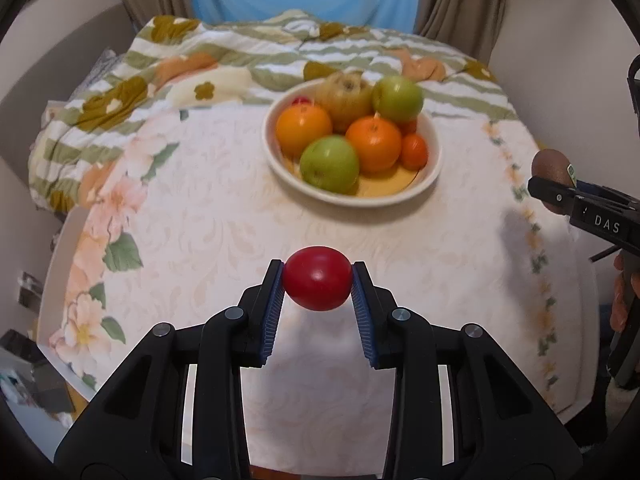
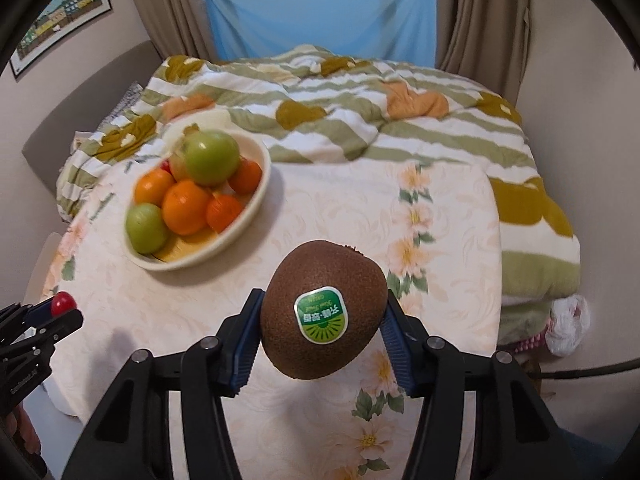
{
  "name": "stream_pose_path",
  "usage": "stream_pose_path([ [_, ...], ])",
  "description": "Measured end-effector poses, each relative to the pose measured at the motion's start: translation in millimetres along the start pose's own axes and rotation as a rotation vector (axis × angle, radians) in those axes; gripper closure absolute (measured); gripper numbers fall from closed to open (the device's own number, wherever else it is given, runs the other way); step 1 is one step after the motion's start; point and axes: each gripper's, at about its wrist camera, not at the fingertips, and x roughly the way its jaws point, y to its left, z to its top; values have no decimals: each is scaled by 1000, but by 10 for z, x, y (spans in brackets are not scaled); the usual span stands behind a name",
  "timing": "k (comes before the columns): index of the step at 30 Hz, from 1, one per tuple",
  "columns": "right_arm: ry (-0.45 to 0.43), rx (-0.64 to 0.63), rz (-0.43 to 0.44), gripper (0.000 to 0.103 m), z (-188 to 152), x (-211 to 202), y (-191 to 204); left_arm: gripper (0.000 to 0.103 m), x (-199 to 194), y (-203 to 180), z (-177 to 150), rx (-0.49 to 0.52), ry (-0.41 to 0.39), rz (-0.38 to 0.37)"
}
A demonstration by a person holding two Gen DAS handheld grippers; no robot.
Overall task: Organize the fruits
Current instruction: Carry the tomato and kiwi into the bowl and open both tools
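Left hand-held gripper [image 1: 318, 280]: pinching red fruit [image 1: 317, 278].
Right hand-held gripper [image 2: 324, 316]: pinching kiwi [image 2: 324, 314].
Risk: bowl [image 1: 434, 160] at 12 o'clock is heaped; added fruit may roll out.

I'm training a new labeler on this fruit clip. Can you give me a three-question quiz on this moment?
1. True or false: the left gripper holds a red fruit.
2. What does the right gripper hold? A kiwi, B orange, C banana.
3. How many green fruits lie in the bowl?
Key: 1 true; 2 A; 3 two.
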Motion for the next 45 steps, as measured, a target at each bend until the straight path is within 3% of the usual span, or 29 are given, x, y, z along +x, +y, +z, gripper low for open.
stream_pose_path([
  [11,-67,-16,13,51,351,-328,233,62,-185,52,541,48,-86,-76],
  [25,-84,153,-48,51,532,-172,529,62,352,176,1342,249,-59,-260],
  [36,-61,286,-112,51,429,59,627,62,853,150,1458,362,7,-356],
  [43,-52,349,-161,51,301,83,640,62,1021,134,1454,411,24,-372],
  [44,-53,355,-166,51,286,73,642,61,1026,133,1457,417,26,-375],
  [45,-54,360,-171,51,273,66,644,51,1032,133,1462,420,29,-375],
])
